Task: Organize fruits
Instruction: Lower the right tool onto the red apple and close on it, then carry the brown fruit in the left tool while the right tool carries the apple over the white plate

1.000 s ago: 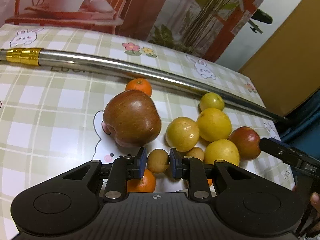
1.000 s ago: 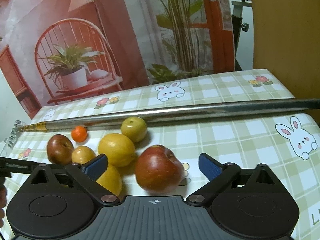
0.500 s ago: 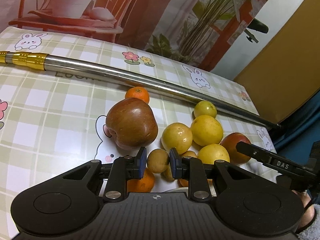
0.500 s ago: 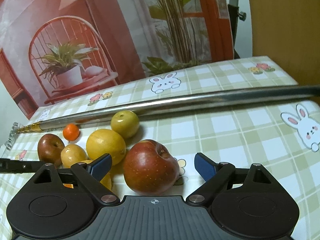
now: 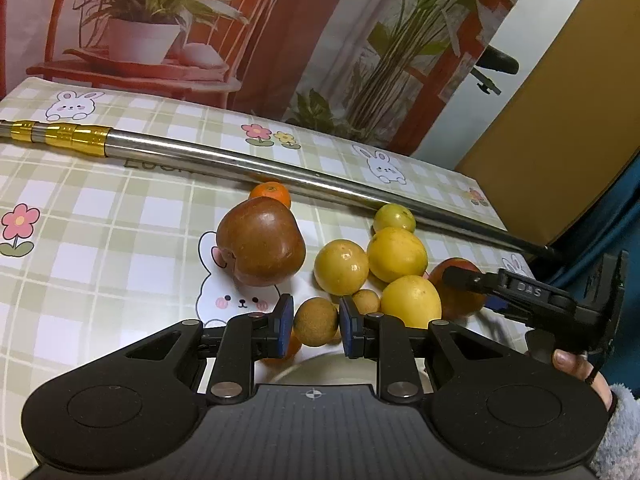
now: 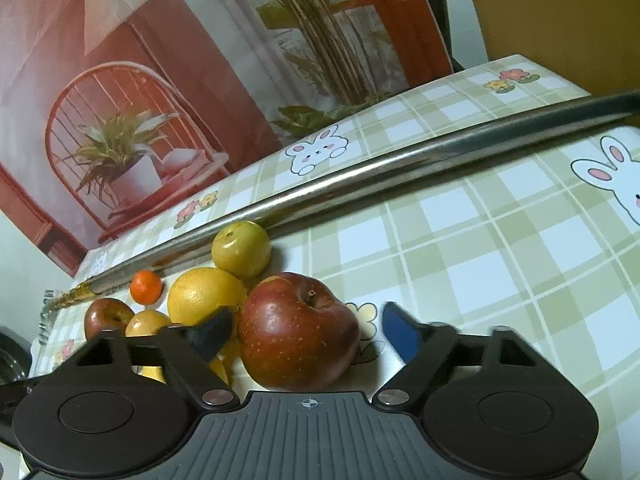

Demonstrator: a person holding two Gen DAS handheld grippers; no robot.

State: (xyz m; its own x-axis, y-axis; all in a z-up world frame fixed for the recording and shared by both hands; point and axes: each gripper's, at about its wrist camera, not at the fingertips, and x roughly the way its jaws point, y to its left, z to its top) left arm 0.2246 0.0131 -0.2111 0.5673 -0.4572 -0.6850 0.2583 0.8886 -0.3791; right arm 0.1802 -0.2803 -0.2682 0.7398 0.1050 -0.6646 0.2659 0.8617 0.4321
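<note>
My left gripper (image 5: 313, 322) is shut on a small tan round fruit (image 5: 316, 321), held just above the table. Beyond it lie a big dark red apple (image 5: 260, 241), a small tangerine (image 5: 272, 193), several yellow citrus fruits (image 5: 396, 255) and a second small tan fruit (image 5: 366, 301). Another tangerine (image 5: 294, 349) shows under the left finger. In the right wrist view my right gripper (image 6: 306, 330) stands open around a red apple (image 6: 298, 330), one finger on each side, not touching it. That gripper (image 5: 520, 292) also appears at the right of the left wrist view.
A long steel pole (image 5: 280, 170) with a gold end lies across the checked tablecloth (image 5: 100, 240) behind the fruit. A pale rim of a dish (image 5: 320, 368) shows under my left gripper. A person's hand (image 5: 576, 364) holds the right gripper. A printed backdrop stands behind the table.
My left gripper has lifted and drawn back with the small tan fruit. My right gripper has come down and forward, so the red apple now sits between its open fingers.
</note>
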